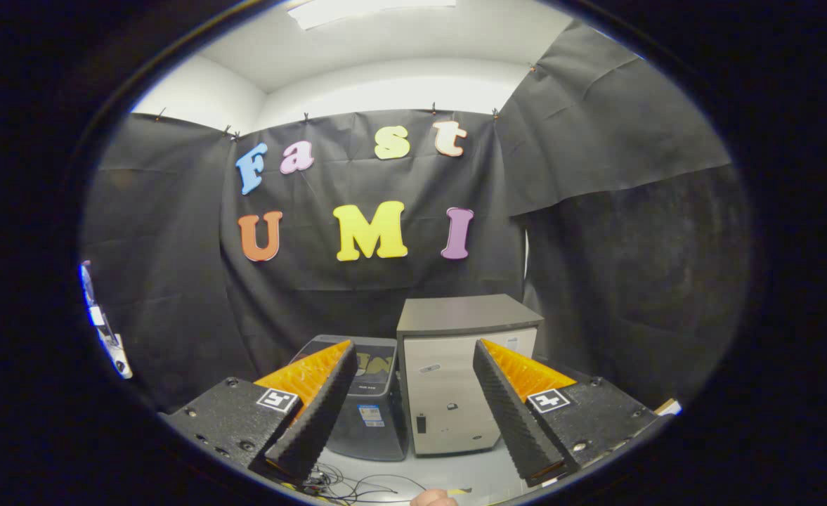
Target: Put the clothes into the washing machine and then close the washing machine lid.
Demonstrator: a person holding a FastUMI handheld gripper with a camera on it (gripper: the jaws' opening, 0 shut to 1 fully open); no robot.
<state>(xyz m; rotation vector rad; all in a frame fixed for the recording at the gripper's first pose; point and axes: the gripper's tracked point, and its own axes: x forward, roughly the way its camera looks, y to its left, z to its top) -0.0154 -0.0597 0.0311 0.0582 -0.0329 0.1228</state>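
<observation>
- Washing machine [367, 400]: a small dark one with a see-through lid on top stands on the floor [455, 474], beyond the jaws. I think it is the washer, but I cannot be sure.
- Its lid looks flat and down, and something yellowish shows through it.
- Just beside it, touching or almost touching its right side, stands a taller pale cabinet [455, 379] with a flat dark top.
- Both boxes stand close to the black cloth wall [174, 281] behind them.
- The gripper [413, 414] is held up in the air, in front of the two boxes and well apart from them.
- The jaws are wide apart and nothing is between them.
- Seen through the gap between the fingers are the right part of the dark machine and most of the pale cabinet.
- Each finger has a small square black-and-white marker [277, 400] near its base.
- Thin dark cables [346, 485] lie in a tangle on the pale floor, near the left finger.
- A small bit of a person's hand [433, 498] shows low down, below the jaws.
- High above, a bright light panel [371, 10] sits in the white ceiling.
</observation>
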